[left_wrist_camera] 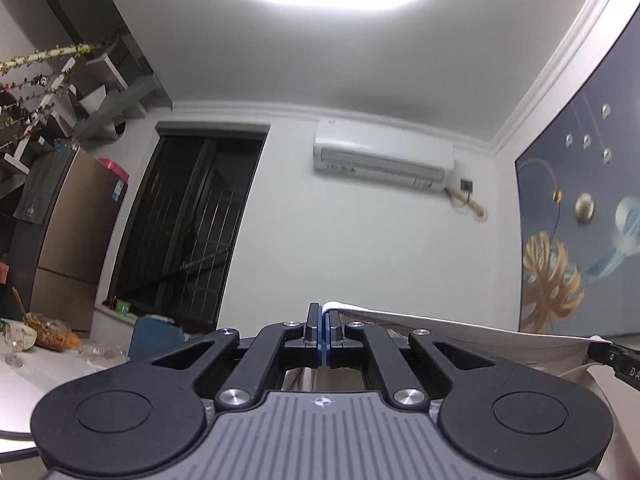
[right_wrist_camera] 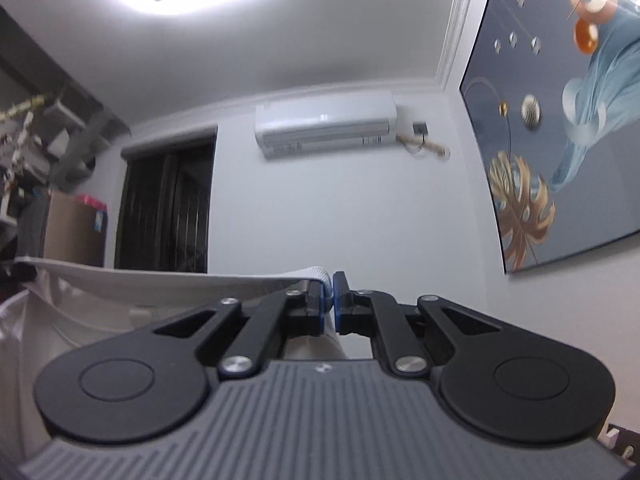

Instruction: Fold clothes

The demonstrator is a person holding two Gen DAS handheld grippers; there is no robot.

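A pale beige garment (left_wrist_camera: 460, 326) is held up in the air, its top edge stretched taut between my two grippers. My left gripper (left_wrist_camera: 323, 316) is shut on one corner of it; the cloth runs off to the right, where the tip of the right gripper (left_wrist_camera: 616, 356) shows. In the right wrist view my right gripper (right_wrist_camera: 329, 294) is shut on the other corner, a ribbed hem, and the garment (right_wrist_camera: 160, 284) runs off to the left and hangs down below. Both cameras point up toward the far wall.
A white table (left_wrist_camera: 24, 376) with a glass (left_wrist_camera: 14, 344) and a bag of food (left_wrist_camera: 48, 330) lies at lower left. A fridge (left_wrist_camera: 76, 232), a dark window (left_wrist_camera: 184, 224), an air conditioner (left_wrist_camera: 384, 160) and a wall painting (left_wrist_camera: 580, 220) stand beyond.
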